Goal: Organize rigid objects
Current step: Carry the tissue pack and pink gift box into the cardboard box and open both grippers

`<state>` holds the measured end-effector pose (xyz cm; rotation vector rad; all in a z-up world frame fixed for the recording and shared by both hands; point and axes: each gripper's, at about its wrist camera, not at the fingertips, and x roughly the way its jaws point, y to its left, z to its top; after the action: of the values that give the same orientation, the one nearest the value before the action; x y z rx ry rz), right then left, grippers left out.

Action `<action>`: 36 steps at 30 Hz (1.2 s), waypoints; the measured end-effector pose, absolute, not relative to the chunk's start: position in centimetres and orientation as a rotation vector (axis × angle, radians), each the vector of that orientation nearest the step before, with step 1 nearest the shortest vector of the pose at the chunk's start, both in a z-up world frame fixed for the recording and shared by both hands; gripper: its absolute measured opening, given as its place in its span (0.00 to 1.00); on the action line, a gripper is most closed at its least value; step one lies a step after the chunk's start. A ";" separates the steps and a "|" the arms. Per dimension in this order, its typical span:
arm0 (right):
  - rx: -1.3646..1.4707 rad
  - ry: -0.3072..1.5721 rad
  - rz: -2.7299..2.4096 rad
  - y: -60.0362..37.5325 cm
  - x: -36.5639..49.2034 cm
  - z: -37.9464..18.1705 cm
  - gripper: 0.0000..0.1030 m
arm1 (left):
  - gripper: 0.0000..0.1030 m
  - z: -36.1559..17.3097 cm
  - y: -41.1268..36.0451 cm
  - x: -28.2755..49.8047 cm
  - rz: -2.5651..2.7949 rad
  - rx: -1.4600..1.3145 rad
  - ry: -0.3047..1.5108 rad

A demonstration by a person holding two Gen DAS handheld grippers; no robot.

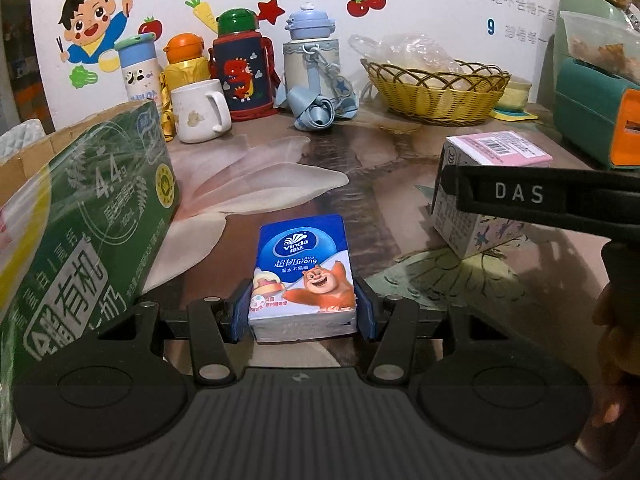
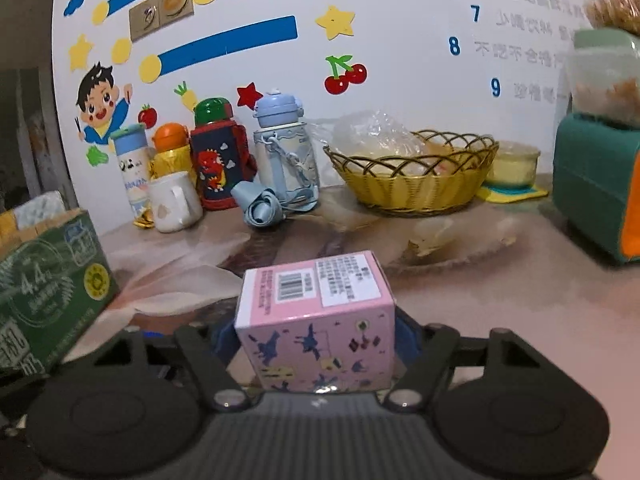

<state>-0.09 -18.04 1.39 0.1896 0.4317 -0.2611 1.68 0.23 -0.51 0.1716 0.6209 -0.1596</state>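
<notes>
- Now holding a blue tissue pack (image 1: 306, 276) in the left gripper (image 1: 305, 310), blue pads pressed on both long sides at its near end, pack flat and pointing away over the patterned surface (image 1: 380, 184).
- Tilted between the blue pads of the right gripper (image 2: 316, 340): a pink carton (image 2: 316, 320), barcode face up; jaws at a middling width, left pad largely hidden behind the carton, so cannot tell whether the pads press on it.
- Seen from the left wrist view too, that same pink carton (image 1: 486, 196) with the black arm of the right gripper crossing in front of it, well right of the tissue pack.
- Looming at the left edge, a green cardboard box (image 1: 80, 216), open at the top, just beside the left gripper.
- Lined up along the back wall: a panda bottle (image 1: 138, 68), an orange-lidded yellow bottle (image 1: 186, 60), a white mug (image 1: 198, 110), a green-capped dinosaur bottle (image 1: 240, 64) and a pale blue bottle (image 1: 310, 52) with its strap bundled in front.
- Further right, a yellow wicker basket (image 1: 436, 92) with a clear plastic bag inside, then a green container (image 1: 592, 108) at the frame edge.
- Behind it all, a white wall with cartoon stickers: a boy, stars, cherries, blue numerals 8 and 9.
</notes>
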 end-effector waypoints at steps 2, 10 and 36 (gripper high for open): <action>0.186 0.436 -0.264 -17.8 -0.6 1.4 0.70 | 0.61 -0.5 0.4 1.4 -0.168 0.161 0.621; 0.189 0.530 -0.259 -16.4 -3.5 2.5 0.70 | 0.61 0.6 1.2 -0.8 -0.202 0.143 0.573; 0.165 0.500 -0.095 -11.2 -7.1 11.7 0.70 | 0.61 14.8 9.8 -4.1 -0.146 0.064 0.457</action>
<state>-7.15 -11.24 11.72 0.1650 0.5004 -0.0948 -4.09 9.76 14.84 0.0636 0.4575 -0.1458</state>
